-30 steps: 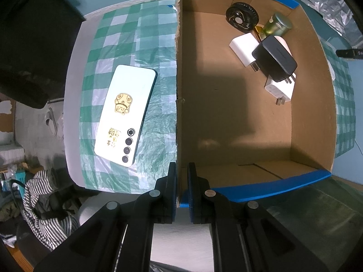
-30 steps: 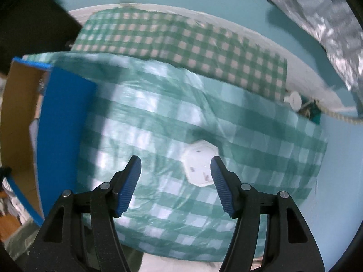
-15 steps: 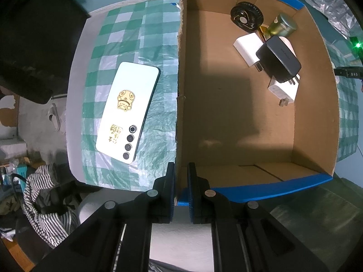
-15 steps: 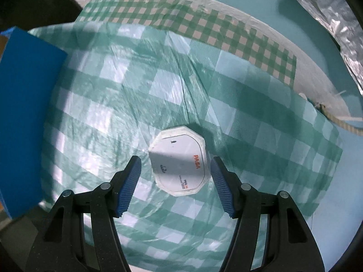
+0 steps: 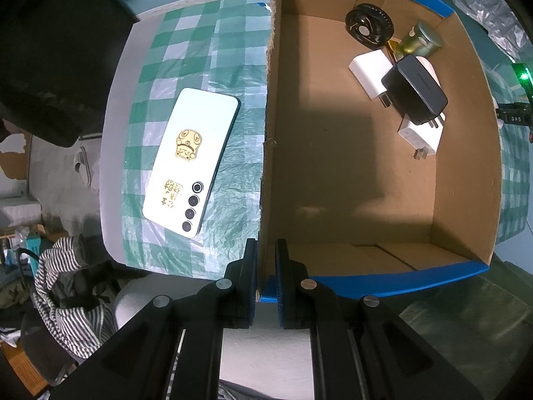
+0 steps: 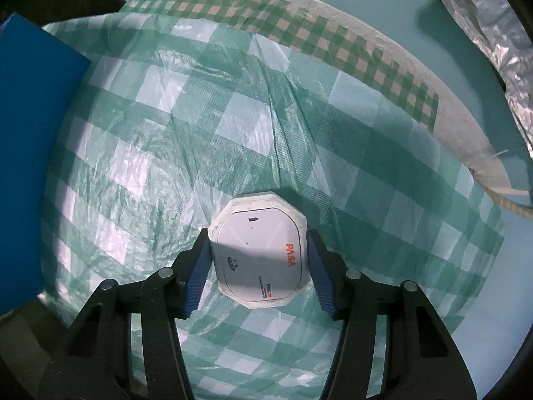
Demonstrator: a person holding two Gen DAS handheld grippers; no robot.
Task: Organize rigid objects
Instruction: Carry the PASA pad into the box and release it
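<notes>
My left gripper [image 5: 266, 260] is shut on the near corner wall of a cardboard box [image 5: 266, 153] with blue outer sides. Inside the box lie a black charger [image 5: 414, 90], two white chargers [image 5: 371, 68], a black round part [image 5: 369, 29] and a small metal tin [image 5: 421, 40]. A white phone [image 5: 191, 163] lies face down on the checked cloth left of the box. My right gripper [image 6: 258, 268] has its blue pads [image 6: 196, 280] against both sides of a white octagonal device [image 6: 260, 251] marked PASA, which rests on the cloth.
The table is covered by a green checked plastic cloth [image 6: 166, 140]. The box's blue side [image 6: 30, 133] stands to the left in the right wrist view. Crinkled foil [image 6: 493, 40] lies at the far right. A striped garment [image 5: 66, 286] hangs below the table's left edge.
My right gripper has dropped toward the white octagonal device and narrowed from wide open until its pads touch both sides. The left gripper has kept its grip on the box wall.
</notes>
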